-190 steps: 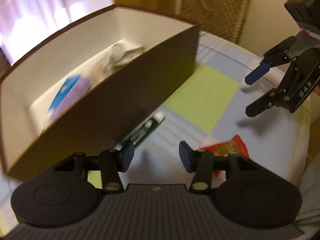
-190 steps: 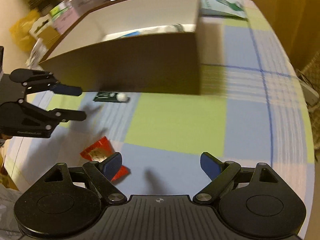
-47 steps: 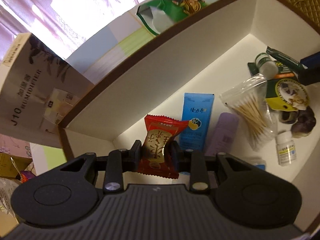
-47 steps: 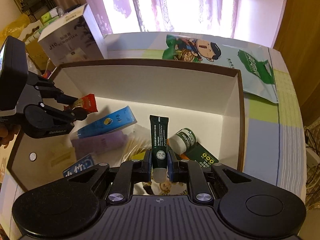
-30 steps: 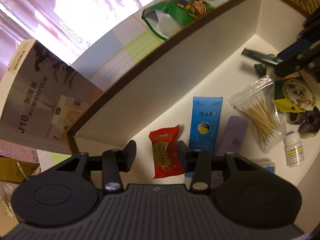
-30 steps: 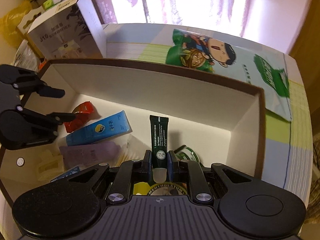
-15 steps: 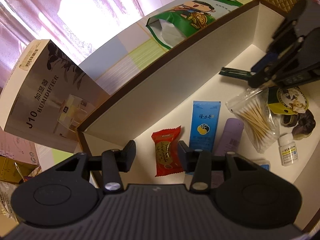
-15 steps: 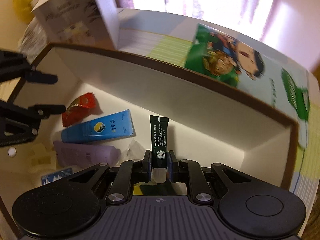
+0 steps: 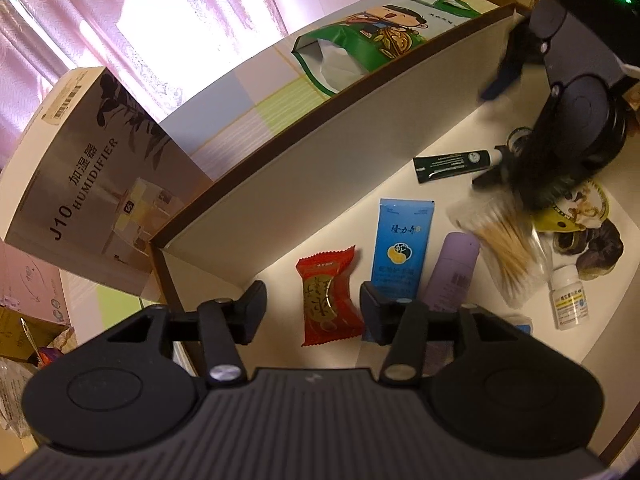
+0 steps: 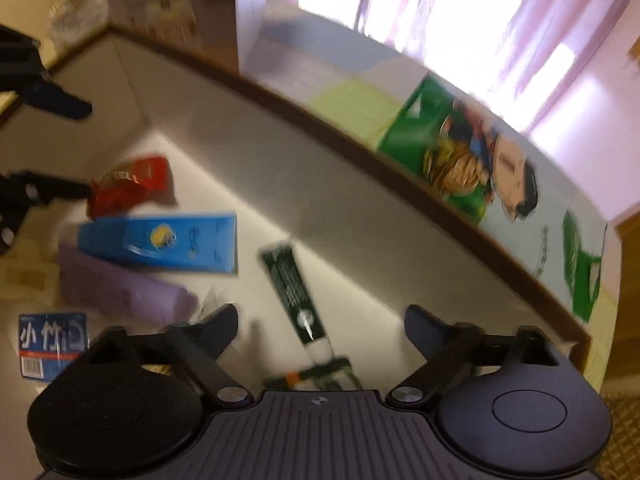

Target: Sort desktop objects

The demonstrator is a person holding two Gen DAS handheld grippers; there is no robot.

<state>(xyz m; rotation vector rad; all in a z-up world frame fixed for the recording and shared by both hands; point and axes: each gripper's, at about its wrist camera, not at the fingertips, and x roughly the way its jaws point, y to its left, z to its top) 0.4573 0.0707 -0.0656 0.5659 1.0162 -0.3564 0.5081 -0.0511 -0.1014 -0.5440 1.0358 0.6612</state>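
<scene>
Both our grippers, left (image 9: pixel 312 306) and right (image 10: pixel 320 322), gape empty; tube (image 10: pixel 294 284) under right, sachet (image 9: pixel 326 294) under left. Careless lift-out could snag either.

Bkgd only: stuff on and around the table, outside the sorting box.

Humidifier carton (image 9: pixel 86 168), grey/cream w/ "J10 HUMIDIFIER" print, stands upright just beside the outer left corner of the far wall. Green snack bag (image 9: pixel 372 46) w/ cartoon face lies flat on checked tablecloth (image 9: pixel 248 106) (blue/lime/white squares), behind the far wall; top edge torn open, silver lining visible. Pink curtains (image 9: pixel 132 12) w/ bright window behind. Cardboard boxes (image 9: pixel 24 316) & clutter far left, low, partly cut off. Right wrist view blurred; same bag (image 10: pixel 472 164) & curtains (image 10: pixel 460 20) recognisable.
</scene>
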